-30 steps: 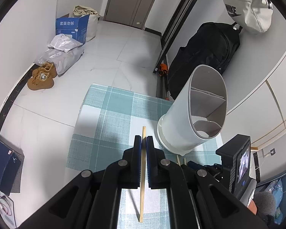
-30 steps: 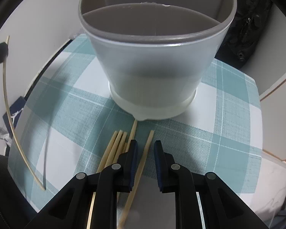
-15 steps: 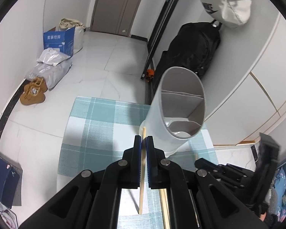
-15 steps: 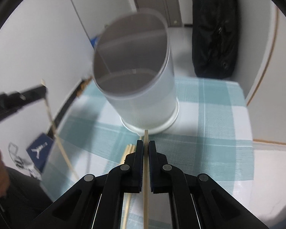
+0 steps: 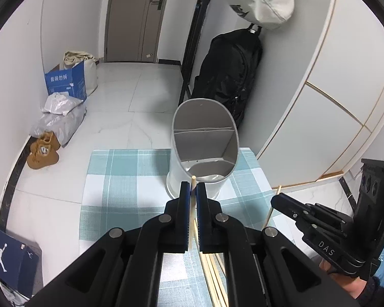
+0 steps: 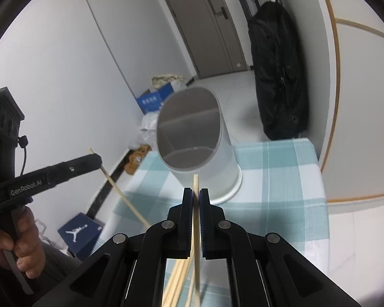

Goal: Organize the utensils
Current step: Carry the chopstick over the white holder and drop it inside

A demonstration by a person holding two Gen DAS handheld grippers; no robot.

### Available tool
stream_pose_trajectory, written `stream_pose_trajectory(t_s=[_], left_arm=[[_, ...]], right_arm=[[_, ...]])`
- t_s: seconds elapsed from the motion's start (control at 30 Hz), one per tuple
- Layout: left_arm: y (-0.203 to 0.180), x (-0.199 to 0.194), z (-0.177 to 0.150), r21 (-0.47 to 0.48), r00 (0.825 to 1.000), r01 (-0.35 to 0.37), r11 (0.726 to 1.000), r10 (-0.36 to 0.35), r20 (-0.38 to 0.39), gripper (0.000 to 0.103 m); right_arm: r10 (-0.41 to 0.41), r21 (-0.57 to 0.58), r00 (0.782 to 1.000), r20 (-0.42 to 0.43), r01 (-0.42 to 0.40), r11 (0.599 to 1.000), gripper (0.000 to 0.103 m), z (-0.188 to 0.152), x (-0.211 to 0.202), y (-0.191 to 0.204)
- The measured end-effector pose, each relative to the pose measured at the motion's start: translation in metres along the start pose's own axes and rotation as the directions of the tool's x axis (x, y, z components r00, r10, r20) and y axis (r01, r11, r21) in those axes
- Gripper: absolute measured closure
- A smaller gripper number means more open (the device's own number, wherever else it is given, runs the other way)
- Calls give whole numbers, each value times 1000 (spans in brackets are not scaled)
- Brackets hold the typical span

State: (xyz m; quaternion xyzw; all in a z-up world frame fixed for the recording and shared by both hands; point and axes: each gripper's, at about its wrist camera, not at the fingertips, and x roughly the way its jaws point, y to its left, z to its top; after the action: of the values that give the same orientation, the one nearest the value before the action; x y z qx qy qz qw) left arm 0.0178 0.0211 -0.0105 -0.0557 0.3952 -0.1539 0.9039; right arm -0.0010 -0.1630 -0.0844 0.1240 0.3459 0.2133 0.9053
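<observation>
A white oval utensil holder (image 5: 192, 176) with inner dividers stands on the teal checked tablecloth (image 5: 130, 179). My left gripper (image 5: 192, 188) is shut on one wooden chopstick (image 5: 193, 180), held above the cloth just in front of the holder. In the right wrist view my right gripper (image 6: 196, 193) is shut on another chopstick (image 6: 196, 183), its tip pointing at the holder (image 6: 204, 158). The left gripper (image 6: 96, 160) and its slanting chopstick (image 6: 120, 192) show at the left there. Several loose chopsticks (image 5: 212, 276) lie on the cloth under both grippers.
The small table ends just past the holder and drops to a white tiled floor. A black bag (image 5: 227, 76) leans on the wall behind, a white cabinet (image 5: 320, 117) stands to the right. A blue box (image 5: 66, 81), bags and brown shoes (image 5: 42, 151) lie at the left. A hand (image 6: 20, 243) grips the left handle.
My right gripper has shut on a chopstick from the pile and lifted it. Both grippers have risen and drawn back, so the holder looks smaller and farther off.
</observation>
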Motion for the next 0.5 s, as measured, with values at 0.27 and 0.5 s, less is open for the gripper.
stream_pose_trajectory(t_s=[0.27, 0.5], left_arm=[[-16, -18, 17, 40, 1000, -7, 999, 6, 17, 102], [-20, -33, 53, 32, 999, 12, 999, -14, 44, 102]], right_arm=[[20, -31, 996, 83, -18, 999, 99, 13, -15, 6], [54, -60, 987, 151, -45, 997, 99, 48, -33, 16]])
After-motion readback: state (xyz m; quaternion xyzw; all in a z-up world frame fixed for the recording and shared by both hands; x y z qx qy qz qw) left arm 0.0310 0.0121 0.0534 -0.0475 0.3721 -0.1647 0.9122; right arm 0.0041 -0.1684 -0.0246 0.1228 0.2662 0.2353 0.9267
